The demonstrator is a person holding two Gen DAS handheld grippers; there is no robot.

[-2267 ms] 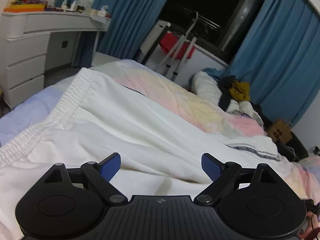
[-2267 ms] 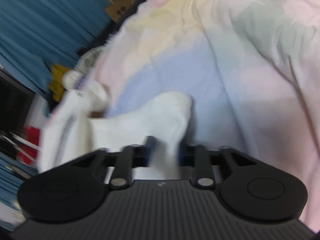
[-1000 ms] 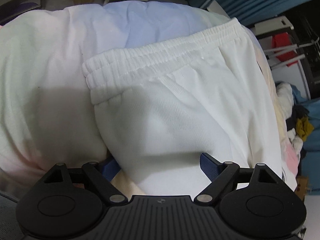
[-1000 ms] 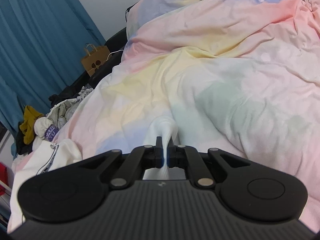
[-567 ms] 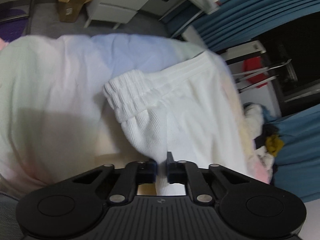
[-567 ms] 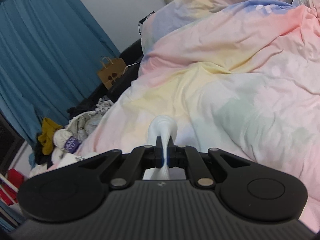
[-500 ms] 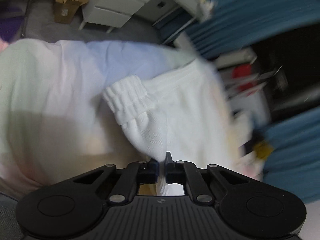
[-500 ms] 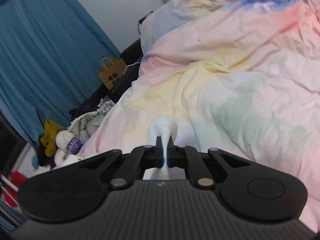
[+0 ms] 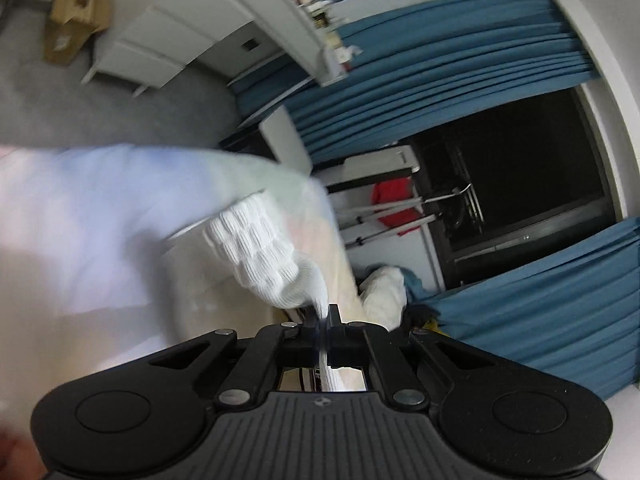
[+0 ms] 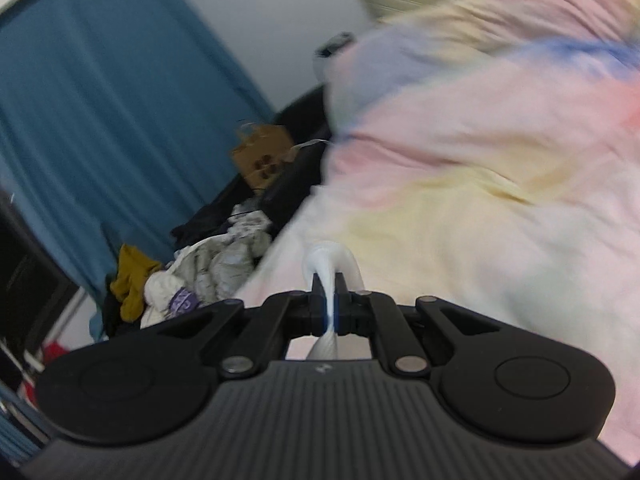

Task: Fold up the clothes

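A bed covered by a pastel duvet (image 10: 500,184) in pink, yellow and blue fills the right wrist view from 12 to 5 o'clock, blurred. At 9 o'clock hangs a blue curtain (image 10: 100,120). Towards 10 o'clock from centre a brown paper bag (image 10: 262,156) stands beside the bed. At 8 o'clock lies a heap of laundry (image 10: 216,264) with a mustard-yellow cloth (image 10: 132,280) at its left edge.

In the left wrist view, a white chest of drawers (image 9: 160,52) stands at 11 o'clock on grey floor (image 9: 100,116), with a cardboard box (image 9: 72,32) near it at 10 o'clock. Blue curtains (image 9: 420,72) frame a dark window (image 9: 520,176) at 2 o'clock. A red cloth (image 9: 394,208) hangs on a rack at 3 o'clock.
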